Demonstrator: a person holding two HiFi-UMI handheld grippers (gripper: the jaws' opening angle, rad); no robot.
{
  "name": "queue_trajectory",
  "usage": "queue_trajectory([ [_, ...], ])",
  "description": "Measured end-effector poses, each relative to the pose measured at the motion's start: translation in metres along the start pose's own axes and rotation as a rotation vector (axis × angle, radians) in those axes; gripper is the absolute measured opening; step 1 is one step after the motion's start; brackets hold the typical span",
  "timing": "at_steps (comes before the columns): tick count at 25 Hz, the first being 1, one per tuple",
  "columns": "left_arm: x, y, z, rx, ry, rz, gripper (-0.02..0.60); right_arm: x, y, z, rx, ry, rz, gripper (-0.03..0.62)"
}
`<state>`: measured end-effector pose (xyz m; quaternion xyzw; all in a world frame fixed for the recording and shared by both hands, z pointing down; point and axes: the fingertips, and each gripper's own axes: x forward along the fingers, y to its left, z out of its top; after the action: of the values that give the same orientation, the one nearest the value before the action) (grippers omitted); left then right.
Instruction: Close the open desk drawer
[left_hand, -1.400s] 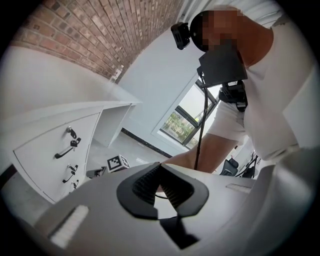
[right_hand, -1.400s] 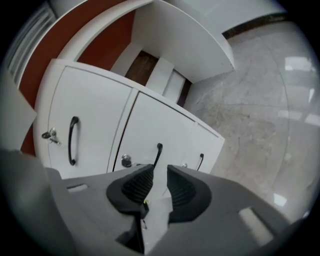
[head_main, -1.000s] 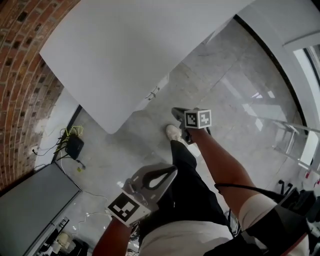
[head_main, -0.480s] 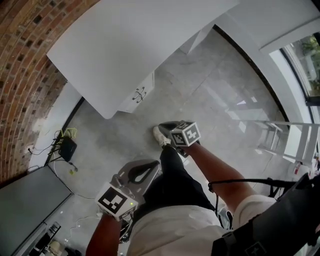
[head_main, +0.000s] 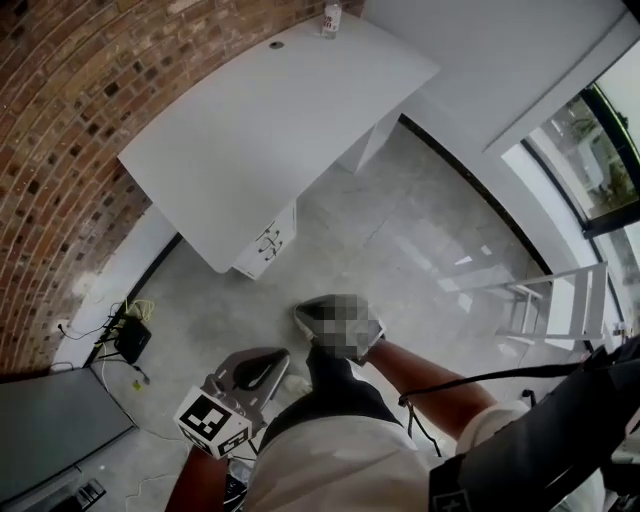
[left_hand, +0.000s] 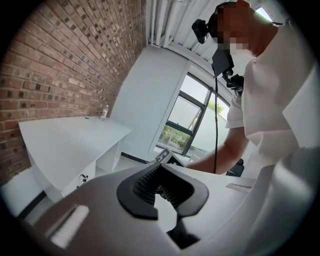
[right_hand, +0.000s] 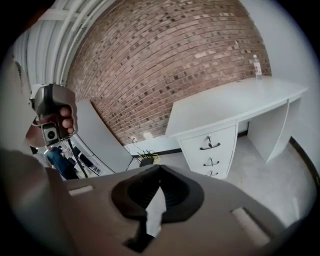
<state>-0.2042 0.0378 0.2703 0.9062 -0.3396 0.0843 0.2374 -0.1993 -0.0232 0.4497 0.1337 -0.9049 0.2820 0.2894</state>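
Fingers (left_hand: 140, 192) clenched, empty: left gripper (left_hand: 159, 165), right gripper (right_hand: 161, 168). White desk (head_main: 270, 110), brick wall (head_main: 70, 120), grey floor (head_main: 400, 250).

Left claw (left_hand: 161, 166) and right claw (right_hand: 159, 168): pale grey moulded shells, each with a black ribbed lining (left_hand: 145, 182) forming a teardrop loop. Behind the left claw sits a cube (head_main: 212, 422) with black-and-white square markers. Further behind the claws: white short-sleeved shirt (head_main: 330, 470), black trousers (head_main: 335, 385), dark strapped pack (head_main: 550, 440). A thin black cable (left_hand: 216, 125) hangs from a black head-mounted camera (left_hand: 201, 30), above the left claw
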Motion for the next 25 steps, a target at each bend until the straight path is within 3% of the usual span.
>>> queue_trajectory([
  [13,-0.055,-0.069,0.04,0.041,-0.098,0.086,0.002,-0.114,0.129,0.071,-0.297,-0.106,0.068,0.003],
  [19,-0.077,-0.093,0.044,0.058,-0.121,0.125,0.002,-0.151,0.172,0.08,-0.428,-0.127,0.07,0.003],
  [25,-0.08,-0.112,0.043,0.085,-0.135,0.127,0.002,-0.174,0.205,0.082,-0.494,-0.158,0.095,0.003],
])
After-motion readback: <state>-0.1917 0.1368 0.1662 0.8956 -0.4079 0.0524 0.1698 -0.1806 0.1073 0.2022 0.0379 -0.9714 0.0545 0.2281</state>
